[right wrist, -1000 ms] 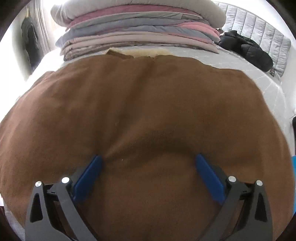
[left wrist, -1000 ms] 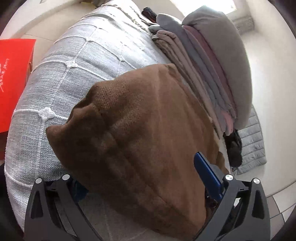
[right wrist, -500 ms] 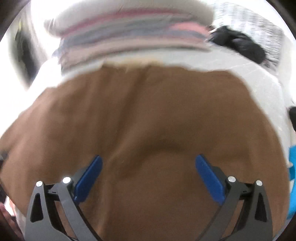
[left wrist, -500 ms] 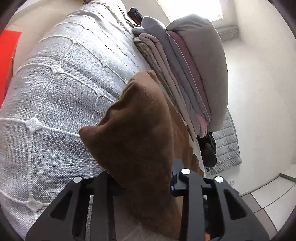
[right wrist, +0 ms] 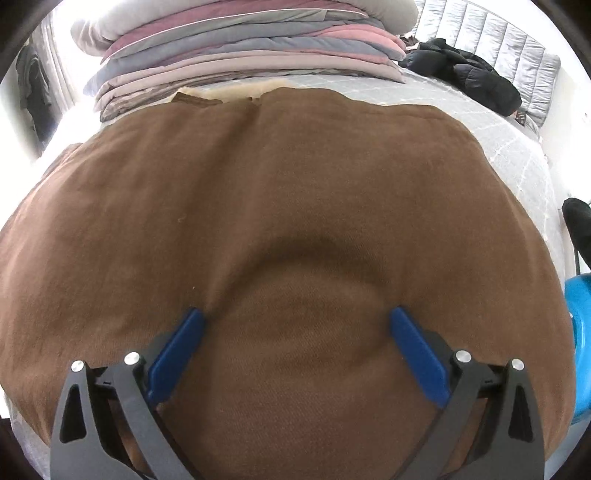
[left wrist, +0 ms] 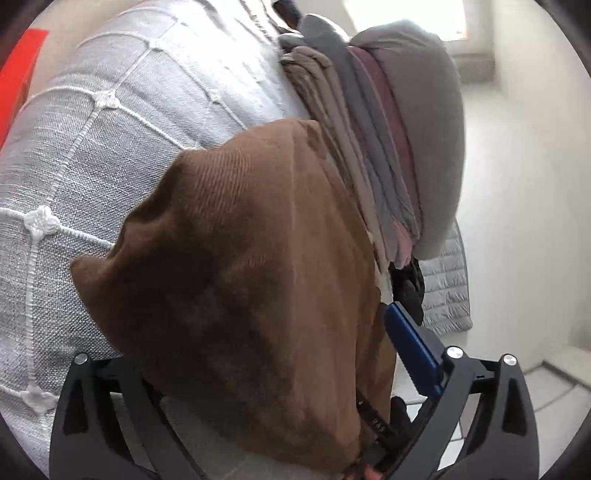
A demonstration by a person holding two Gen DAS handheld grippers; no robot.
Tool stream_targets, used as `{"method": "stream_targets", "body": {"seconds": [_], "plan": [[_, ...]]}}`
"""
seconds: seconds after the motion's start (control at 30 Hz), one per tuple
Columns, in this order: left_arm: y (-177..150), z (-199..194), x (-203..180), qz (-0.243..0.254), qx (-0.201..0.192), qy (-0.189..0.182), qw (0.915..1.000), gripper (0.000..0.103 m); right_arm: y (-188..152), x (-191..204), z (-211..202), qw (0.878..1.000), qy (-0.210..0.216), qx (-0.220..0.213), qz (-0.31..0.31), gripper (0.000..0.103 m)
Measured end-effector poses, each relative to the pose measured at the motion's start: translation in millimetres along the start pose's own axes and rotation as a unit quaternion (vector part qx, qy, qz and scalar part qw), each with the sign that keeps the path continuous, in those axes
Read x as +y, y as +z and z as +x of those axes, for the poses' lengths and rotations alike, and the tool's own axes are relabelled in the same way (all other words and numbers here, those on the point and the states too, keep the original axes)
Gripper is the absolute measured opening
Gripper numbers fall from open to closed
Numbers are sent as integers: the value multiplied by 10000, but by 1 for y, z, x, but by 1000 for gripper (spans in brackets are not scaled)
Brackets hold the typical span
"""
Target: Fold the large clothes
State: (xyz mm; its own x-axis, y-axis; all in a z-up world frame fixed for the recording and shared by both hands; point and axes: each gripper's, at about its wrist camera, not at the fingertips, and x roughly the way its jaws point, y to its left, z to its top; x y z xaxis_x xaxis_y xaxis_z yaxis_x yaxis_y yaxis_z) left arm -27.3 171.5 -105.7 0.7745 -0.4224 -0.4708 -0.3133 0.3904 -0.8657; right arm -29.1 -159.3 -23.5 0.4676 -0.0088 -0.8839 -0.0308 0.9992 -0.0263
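Left tongs point(left wrist: 255, 373) opening, brown garment point(left wrist: 236, 266) bunched between jaws; right tongs point(right wrist: 295, 343) released, pressing garment point(right wrist: 280, 184), which spreads ahead toward the stack point(right wrist: 243, 48).

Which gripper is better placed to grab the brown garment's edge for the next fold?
Probably left. The left gripper straddles the brown garment's folded edge, jaws opening. The right gripper, open, sits mid-panel.

Grey quilted bed point(left wrist: 110, 155), white walls point(left wrist: 524, 184), bright window point(left wrist: 410, 14), tiled floor point(left wrist: 554, 391)
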Motion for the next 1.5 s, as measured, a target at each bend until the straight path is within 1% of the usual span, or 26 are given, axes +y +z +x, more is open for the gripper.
{"method": "stream_targets", "body": {"seconds": [0.13,0.2,0.23,0.27,0.3,0.33,0.37,0.47,0.6,0.73,0.8,0.9,0.97,1.0,1.03,1.1,1.17,1.2,1.23,1.27,1.3,1.37,1.4,1.43,1.47,1.5], "plan": [[3,9,-5,67,76,268,9996,95,5,-3,-1,9998,106,121,-71,97],[0,8,-7,194,39,320,9993,94,1,-14,-22,9996,136,-198,115,97],[-1,8,-7,243,15,357,9991,84,-1,-19,-27,9995,5,-283,112,97],[-1,9,-7,283,31,442,9986,59,-5,-21,-25,9998,-108,-185,47,97],[-1,8,-5,295,50,473,9984,45,-13,-20,-7,9996,-103,241,-73,98],[-1,8,-4,312,87,370,9988,33,-19,-19,3,9992,-51,360,-146,98],[-2,4,-9,449,60,365,9983,27,-21,-17,2,9995,-69,199,-248,98],[-7,-8,-48,1212,-141,244,9922,21,-17,-19,2,9993,21,315,-218,98],[-18,-18,-109,1883,-239,27,9818,19,-12,-17,5,9988,-53,417,-269,98],[-54,-23,-188,2710,-278,-387,9614,18,-5,-20,11,9979,23,577,-291,98],[-84,-20,-225,3240,-217,-519,9444,18,-2,-22,13,9972,96,658,-334,98],[-141,-6,-269,4029,17,-601,9133,18,5,-35,13,9941,531,869,-385,98],[-175,12,-284,4414,360,-537,8950,18,12,-65,4,9847,1453,959,-107,98],[-197,27,-288,4666,572,-428,8816,18,12,-83,-2,9777,1876,901,281,98],[-220,44,-288,4908,795,-301,8671,18,7,-120,-10,9567,2581,750,1121,98],[-249,75,-282,5196,1187,-116,8460,18,-14,-185,-17,8953,3728,297,2420,96],[-286,107,-272,5579,1495,123,8162,19,-45,-243,-3,7677,5332,-200,3547,96],[-313,126,-264,5900,1681,320,7891,19,-56,-259,6,7281,5670,-229,3846,96],[-340,143,-254,6229,1877,547,7575,22,-60,-267,11,7048,5894,-270,3938,96],[-355,154,-247,6469,1954,715,7337,26,-62,-273,16,6831,6131,-303,3956,96],[-370,158,-242,6734,1903,818,7097,30,-62,-276,19,6946,6031,-130,3919,96],[-387,157,-241,7000,1969,861,6811,63,-55,-276,23,7054,6018,84,3744,96],[-396,155,-241,7206,1990,916,6578,70,-47,-277,21,7207,5940,229,3567,96],[-405,152,-240,7386,2001,971,6364,81,-39,-279,16,7422,5755,292,3424,96],[-413,146,-239,7617,1946,1056,6089,83,-34,-283,10,7607,5563,281,3334,96],[-415,139,-237,7716,1886,1072,5980,83,-25,-291,0,7914,5185,230,3230,96]]}}
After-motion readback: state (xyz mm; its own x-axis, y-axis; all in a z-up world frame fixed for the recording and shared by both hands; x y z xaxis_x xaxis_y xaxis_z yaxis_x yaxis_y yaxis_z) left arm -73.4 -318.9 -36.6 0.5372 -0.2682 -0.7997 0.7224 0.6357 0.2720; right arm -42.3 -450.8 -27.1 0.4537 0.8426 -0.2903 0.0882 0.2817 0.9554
